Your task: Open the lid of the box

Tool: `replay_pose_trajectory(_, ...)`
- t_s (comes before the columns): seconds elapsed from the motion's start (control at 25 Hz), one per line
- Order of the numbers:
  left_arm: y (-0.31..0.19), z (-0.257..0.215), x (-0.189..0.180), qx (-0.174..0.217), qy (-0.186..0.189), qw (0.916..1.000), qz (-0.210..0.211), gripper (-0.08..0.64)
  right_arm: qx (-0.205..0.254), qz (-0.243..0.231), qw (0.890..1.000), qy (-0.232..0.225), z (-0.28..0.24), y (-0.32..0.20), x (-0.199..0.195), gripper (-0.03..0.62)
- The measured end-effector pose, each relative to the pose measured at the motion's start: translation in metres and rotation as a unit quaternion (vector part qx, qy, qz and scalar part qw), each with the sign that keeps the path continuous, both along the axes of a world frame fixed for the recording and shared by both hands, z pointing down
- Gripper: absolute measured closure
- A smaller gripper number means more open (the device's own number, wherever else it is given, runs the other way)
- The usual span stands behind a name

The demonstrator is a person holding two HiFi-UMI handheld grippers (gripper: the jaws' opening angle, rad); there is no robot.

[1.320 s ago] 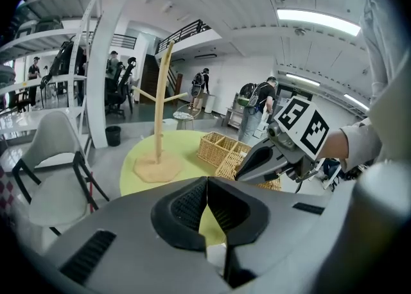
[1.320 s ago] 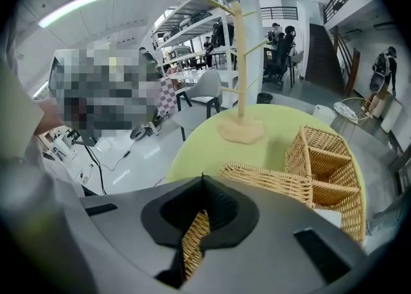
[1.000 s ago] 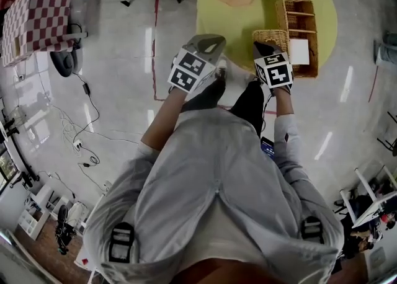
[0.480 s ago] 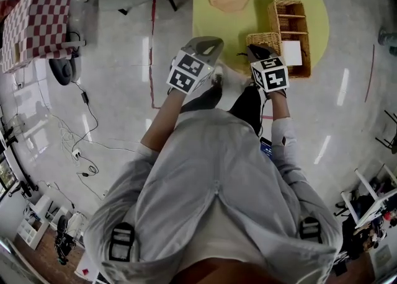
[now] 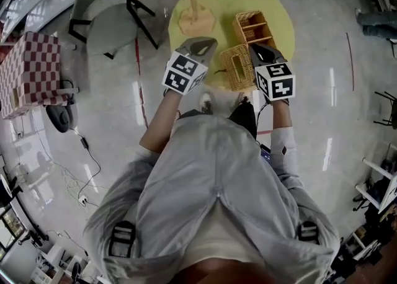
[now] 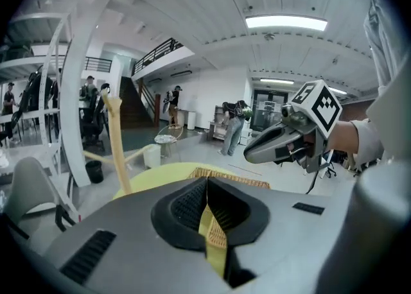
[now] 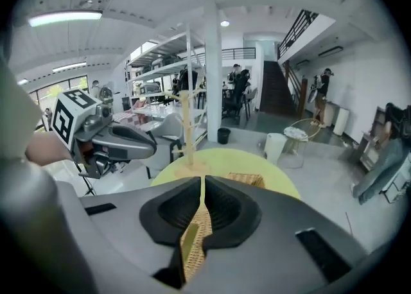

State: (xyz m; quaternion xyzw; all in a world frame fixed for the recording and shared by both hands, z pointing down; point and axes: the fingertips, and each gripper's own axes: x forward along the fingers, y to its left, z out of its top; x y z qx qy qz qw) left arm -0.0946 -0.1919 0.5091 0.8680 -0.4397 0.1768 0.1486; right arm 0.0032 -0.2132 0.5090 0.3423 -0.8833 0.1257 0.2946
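A lidded wicker box (image 5: pixel 237 66) with a slot in its top sits on the near part of a round yellow table (image 5: pixel 279 16). My left gripper (image 5: pixel 208 42) hovers just left of the box, over the table's edge. My right gripper (image 5: pixel 255 46) hovers just right of it. Both are above the box and apart from it, jaws together with nothing held. In the left gripper view, wicker (image 6: pixel 225 174) shows beyond the shut jaws of the left gripper (image 6: pixel 207 187). The right gripper (image 7: pixel 202 187) sees wicker (image 7: pixel 191 248) through its slit.
An open wicker basket (image 5: pixel 254 25) stands behind the box, and a wooden stand (image 5: pixel 192 10) rises at the table's far left. A grey chair (image 5: pixel 105 10) and a checkered-cloth table (image 5: pixel 31 72) are to the left. Cables (image 5: pixel 74 177) lie on the floor.
The person has stepped up to the yellow table. Both grippers have come forward and now flank the lidded wicker box, which was further off before.
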Motion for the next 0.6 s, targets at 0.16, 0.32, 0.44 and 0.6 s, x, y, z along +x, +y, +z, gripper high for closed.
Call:
replay_pose_trajectory(0.16, -0.022, -0.039, 0.010, 0.045, -0.005, 0.9989, 0.014, 0.531, 0.065, 0.034, 0.997, -0.004, -0.055, -0.020, 0.027, 0.558)
replay_pose_trajectory(0.32, -0.042, -0.083, 0.016, 0.093, -0.008, 0.9953, 0.026, 0.531, 0.122, 0.057, 0.991, -0.001, -0.103, -0.030, 0.049, 0.565)
replay_pose_trajectory(0.44, -0.051, -0.114, 0.021, 0.127, -0.010, 0.9913, 0.032, 0.531, 0.153, 0.068, 0.986, -0.001, -0.131, -0.032, 0.062, 0.568)
replay_pose_trajectory(0.6, -0.053, -0.145, 0.027, 0.159, -0.014, 0.9863, 0.041, 0.531, 0.183, 0.077, 0.980, -0.005, -0.159, -0.028, 0.072, 0.569)
